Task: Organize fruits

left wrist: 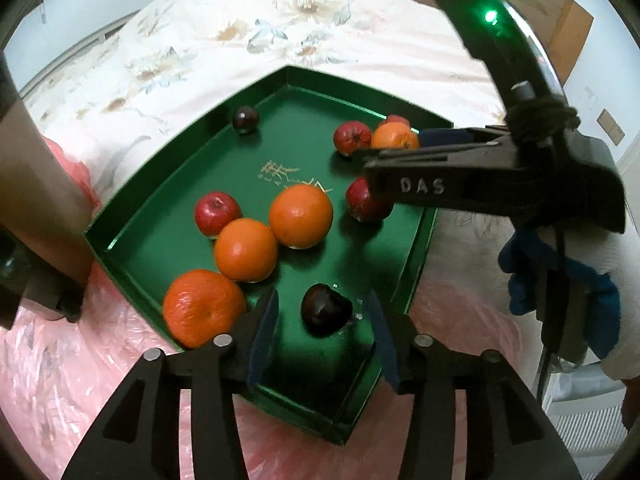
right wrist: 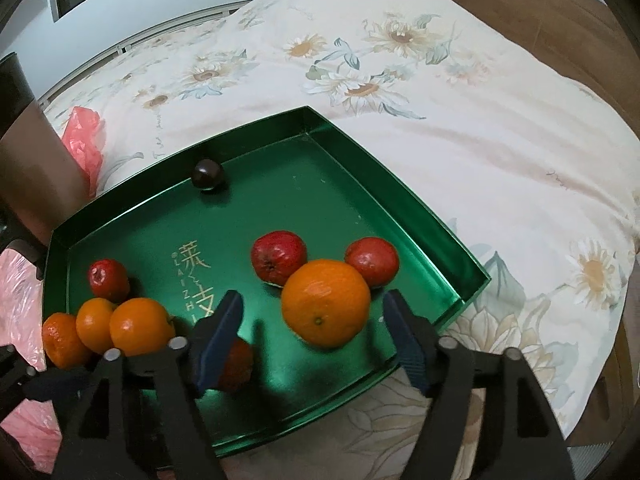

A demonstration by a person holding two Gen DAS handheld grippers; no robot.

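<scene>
Fruit in green tray (left wrist: 120,240), both claws open.
Dark plum (left wrist: 326,310) lies loose between left claw (left wrist: 322,344) tips; orange (right wrist: 326,304) sits unpressed inside wide right claw (right wrist: 316,340).

A shallow green tray (right wrist: 420,216) with gold lettering on its floor is lying on a flower-printed bed, holding all the fruit. Three oranges (left wrist: 246,250) are sitting in a touching row along one side, with a small red apple (left wrist: 218,213) resting against the middle one. A fourth orange (right wrist: 326,303) is sitting near the opposite wall, touching two red apples (right wrist: 279,257) behind it. Another red apple (left wrist: 366,202) is lying partly hidden. One dark plum (left wrist: 326,309) is resting near the tray's near corner; a second dark plum (right wrist: 207,174) is sitting alone against the far wall.
</scene>
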